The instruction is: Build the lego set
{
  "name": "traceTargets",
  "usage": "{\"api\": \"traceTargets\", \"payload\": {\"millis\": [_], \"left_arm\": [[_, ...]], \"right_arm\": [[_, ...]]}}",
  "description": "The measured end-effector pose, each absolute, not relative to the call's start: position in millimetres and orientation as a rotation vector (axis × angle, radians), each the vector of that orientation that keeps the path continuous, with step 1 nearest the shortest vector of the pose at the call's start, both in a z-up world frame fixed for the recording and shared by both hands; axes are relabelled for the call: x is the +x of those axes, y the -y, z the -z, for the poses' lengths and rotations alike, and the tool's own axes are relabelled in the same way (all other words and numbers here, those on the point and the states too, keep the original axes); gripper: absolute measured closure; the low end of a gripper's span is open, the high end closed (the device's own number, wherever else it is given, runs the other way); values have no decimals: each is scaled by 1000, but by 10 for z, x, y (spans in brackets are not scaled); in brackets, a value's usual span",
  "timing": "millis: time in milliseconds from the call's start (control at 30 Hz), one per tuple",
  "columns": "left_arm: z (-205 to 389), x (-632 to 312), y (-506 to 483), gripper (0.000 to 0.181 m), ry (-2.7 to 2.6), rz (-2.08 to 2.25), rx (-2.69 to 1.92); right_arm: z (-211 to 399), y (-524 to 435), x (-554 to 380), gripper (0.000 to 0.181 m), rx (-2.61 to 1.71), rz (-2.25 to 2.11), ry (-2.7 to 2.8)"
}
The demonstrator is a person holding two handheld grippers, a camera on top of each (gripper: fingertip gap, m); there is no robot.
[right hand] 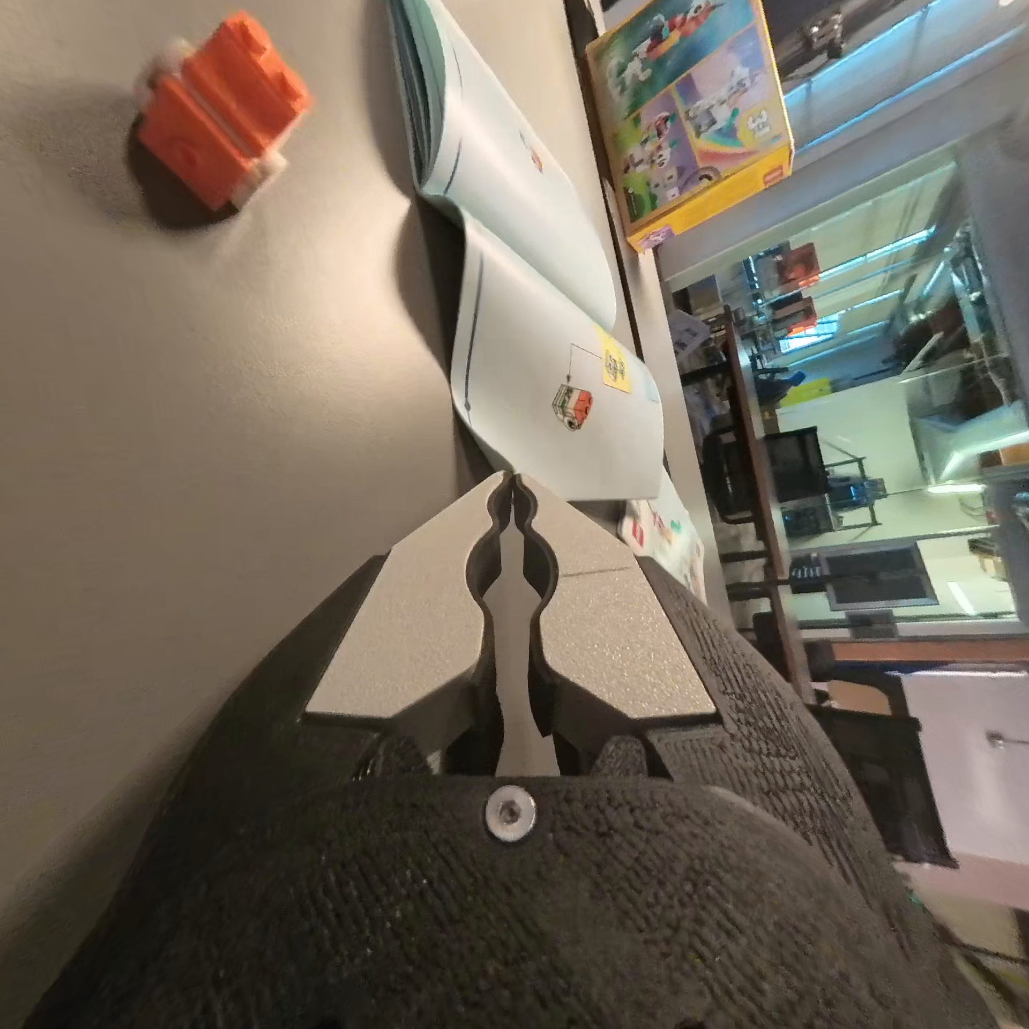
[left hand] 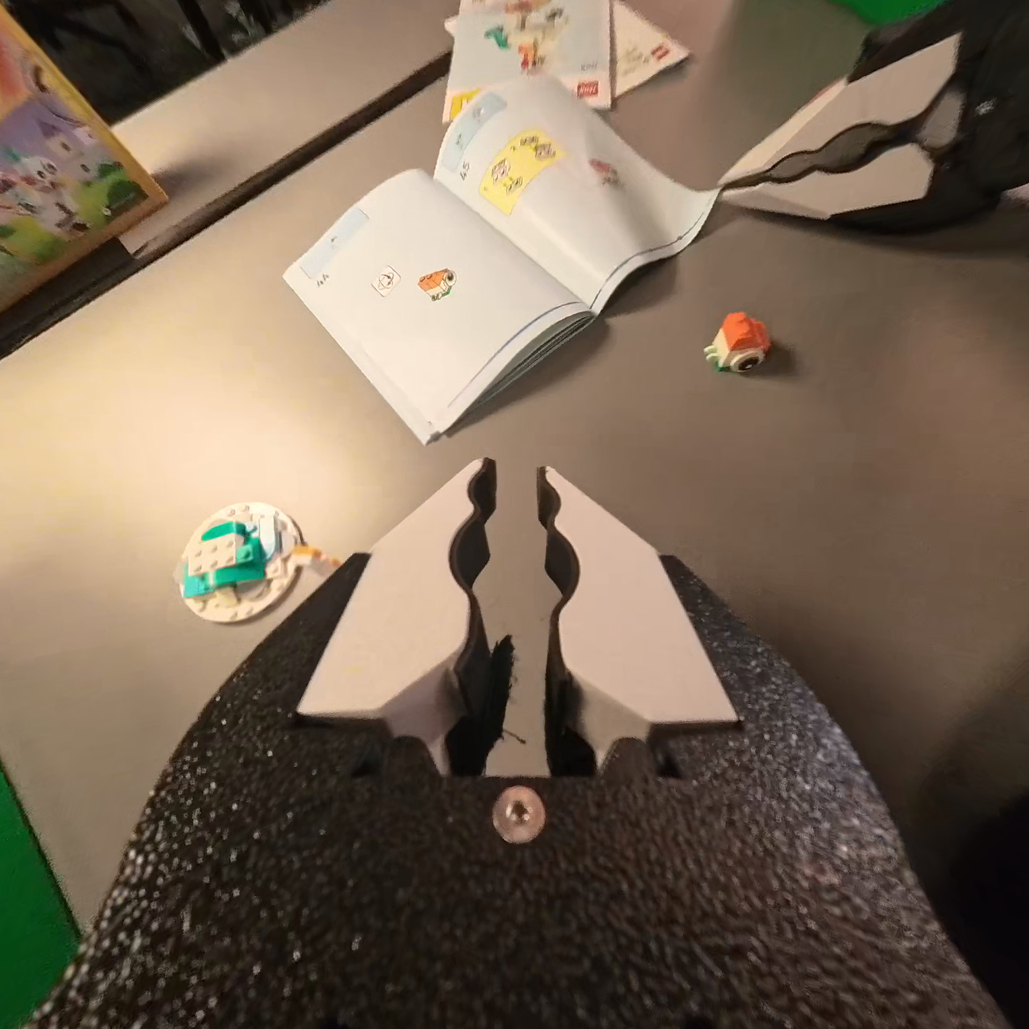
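An open instruction booklet [left hand: 445, 289] lies on the grey table [left hand: 167, 401]. My right gripper [right hand: 511, 480] is shut on the outer edge of its right-hand page [right hand: 562, 423] and holds that page lifted and curved. This also shows in the left wrist view, where the right gripper [left hand: 724, 186] pinches the page [left hand: 612, 184]. A small orange and white build with an eye [left hand: 738, 342] sits right of the booklet, and it shows in the right wrist view too [right hand: 223, 111]. A round white plate with teal pieces [left hand: 239, 562] lies left of my left gripper [left hand: 516, 473], which is slightly open and empty above the table.
The colourful set box [left hand: 55, 167] stands at the far left on a second table, and also shows in the right wrist view [right hand: 696, 111]. More leaflets [left hand: 557, 44] lie behind the booklet. A dark seam [left hand: 250, 161] runs between the two tables. Shelves and furniture [right hand: 835, 445] stand beyond. About 25 cm separates my left fingertips from my right.
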State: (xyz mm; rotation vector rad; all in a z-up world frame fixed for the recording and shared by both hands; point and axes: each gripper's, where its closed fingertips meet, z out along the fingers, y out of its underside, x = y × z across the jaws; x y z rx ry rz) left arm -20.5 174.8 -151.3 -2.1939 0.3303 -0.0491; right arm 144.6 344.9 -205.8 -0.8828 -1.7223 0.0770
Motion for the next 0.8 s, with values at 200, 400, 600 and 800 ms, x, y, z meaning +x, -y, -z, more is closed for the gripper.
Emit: {"api": "traceTargets", "payload": {"millis": [200,400,600,800], "left_arm": [[1093,-422,-1317,168,-274,104,-1982],[572,-793,-852,167,-204,78,-1727],[261,-1219,-579,165,-125,60,-1547],[67,-1253,-528,165,-150,121,-1407]], "right_arm": [[1965,-3546,1602,165,-951,-1,1605],[1767,-3515,1888,154,-1050,61,1404],[1299,-3323,1943,154,-1086,-76,1078],[912,-3045,1846,156,-1035,-176,833]]}}
